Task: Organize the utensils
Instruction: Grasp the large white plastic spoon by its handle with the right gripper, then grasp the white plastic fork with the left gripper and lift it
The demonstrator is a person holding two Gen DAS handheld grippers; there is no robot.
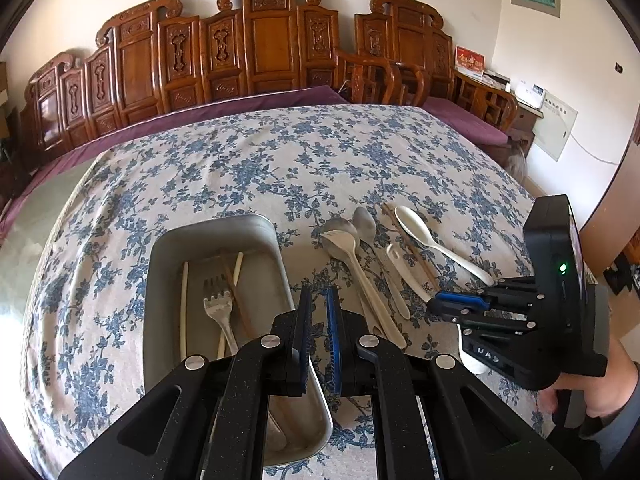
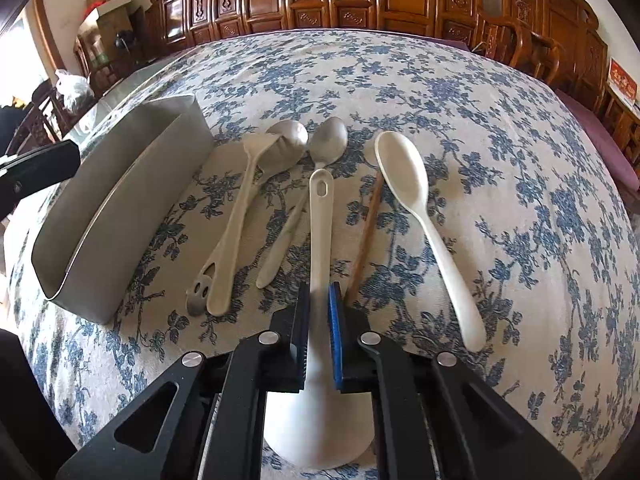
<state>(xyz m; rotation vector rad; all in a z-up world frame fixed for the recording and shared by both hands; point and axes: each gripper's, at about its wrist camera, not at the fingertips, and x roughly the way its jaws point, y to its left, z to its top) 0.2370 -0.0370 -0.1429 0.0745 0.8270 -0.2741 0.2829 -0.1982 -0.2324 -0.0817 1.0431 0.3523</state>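
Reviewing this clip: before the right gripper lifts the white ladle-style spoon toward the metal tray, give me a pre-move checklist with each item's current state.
1. Right gripper jaws closed on the white ladle spoon handle: ok.
2. Grip near the handle's middle: not ok, it sits close to the bowl end.
3. Brown chopstick clear of the jaws: cannot tell, its near end lies right beside them.
4. Metal tray has free space beside the fork: ok.
5. Left gripper shut, holding nothing: ok.

Carved wooden bench (image 1: 264, 44) (purple-cushioned) behind a blue-floral tablecloth (image 1: 280, 152).
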